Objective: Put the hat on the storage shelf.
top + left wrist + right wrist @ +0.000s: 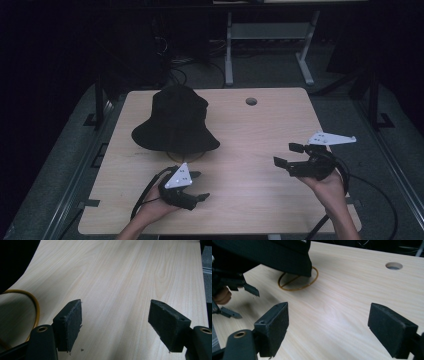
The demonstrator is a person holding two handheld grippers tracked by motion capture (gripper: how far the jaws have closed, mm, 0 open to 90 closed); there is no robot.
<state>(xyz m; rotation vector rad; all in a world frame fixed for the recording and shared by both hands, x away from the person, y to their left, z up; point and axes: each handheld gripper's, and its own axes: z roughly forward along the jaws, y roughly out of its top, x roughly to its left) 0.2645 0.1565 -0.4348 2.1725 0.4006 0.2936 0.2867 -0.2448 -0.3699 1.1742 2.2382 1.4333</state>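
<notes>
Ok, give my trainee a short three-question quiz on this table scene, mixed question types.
1. True or false: the left tool is clamped on the black hat.
2. What pokes out from under the hat's front brim? A) a yellow ring B) a spoon C) a cup
3. Fill in: both tools hover with jaws ____ over the wooden table.

Key: 1. False; its jaws are open and hold nothing. 2. A. 3. open; the right tool holds nothing either.
</notes>
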